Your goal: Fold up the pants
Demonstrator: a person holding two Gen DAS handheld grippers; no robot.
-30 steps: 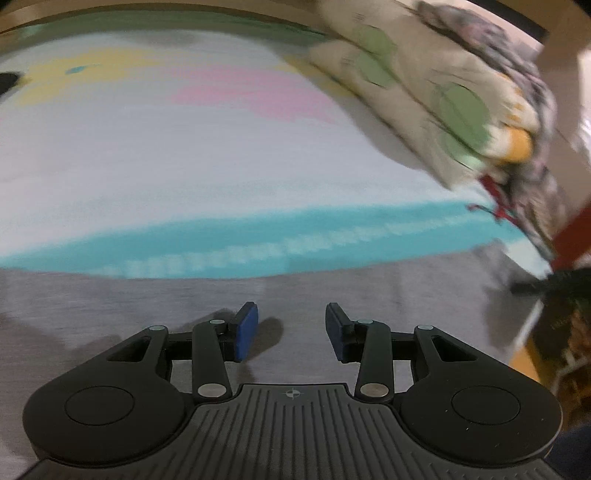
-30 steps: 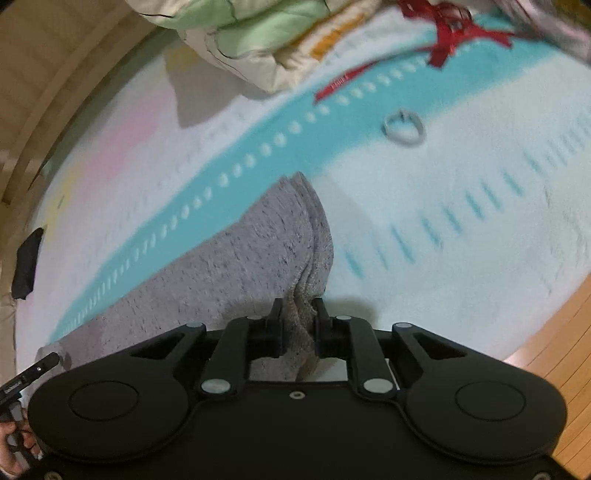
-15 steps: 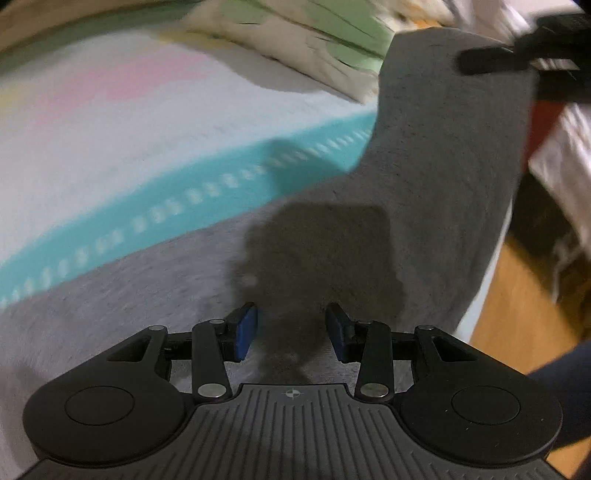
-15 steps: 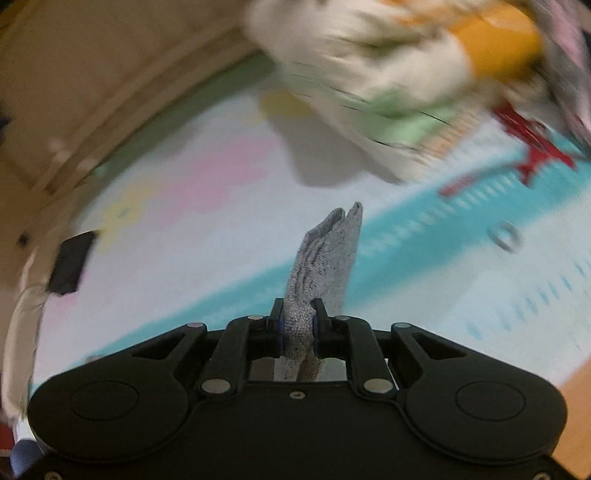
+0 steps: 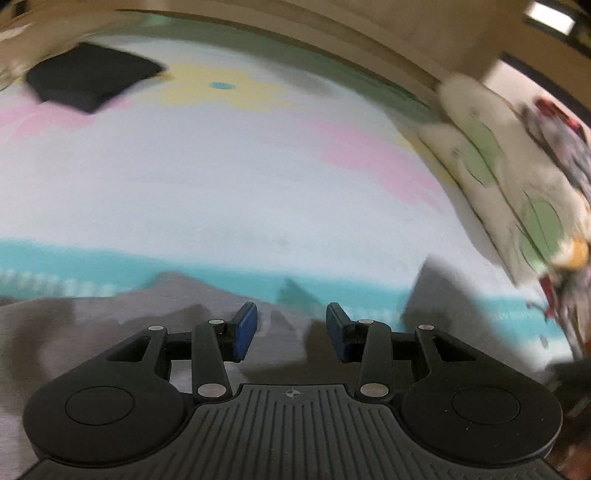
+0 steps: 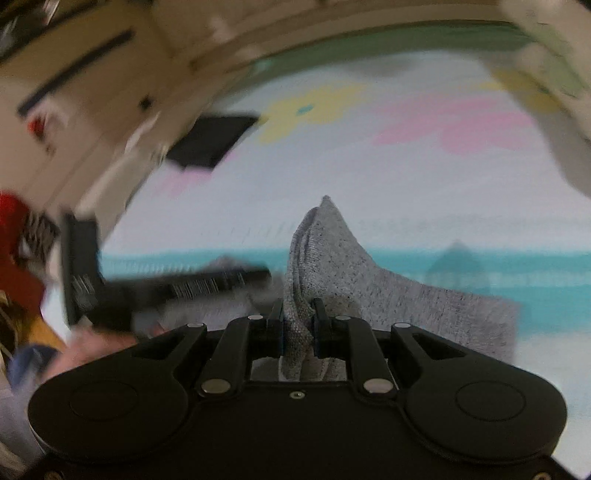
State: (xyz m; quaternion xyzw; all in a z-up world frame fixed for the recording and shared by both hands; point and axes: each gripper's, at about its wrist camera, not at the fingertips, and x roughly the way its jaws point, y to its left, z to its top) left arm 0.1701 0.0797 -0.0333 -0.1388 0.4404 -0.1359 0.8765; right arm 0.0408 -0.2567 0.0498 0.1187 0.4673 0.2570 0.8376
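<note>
The grey pants [image 5: 92, 325] lie on a pastel bed cover [image 5: 240, 192]. My left gripper [image 5: 291, 328] is open with blue pads, low over the grey cloth and holding nothing. My right gripper [image 6: 298, 321] is shut on a bunched edge of the grey pants [image 6: 325, 254]; the cloth rises in a peak between the fingers and drapes down to the right. The left gripper [image 6: 177, 288] shows blurred at the left of the right wrist view, over the pants.
A black flat object [image 5: 92, 79] lies at the far left of the bed; it also shows in the right wrist view [image 6: 214, 140]. Patterned folded bedding [image 5: 517, 177] is piled at the right. A wooden bed frame [image 5: 332, 33] runs along the far edge.
My right gripper has carried the held pants edge leftward across the bed, toward my left gripper. My left gripper has swung back to face across the bed, still open.
</note>
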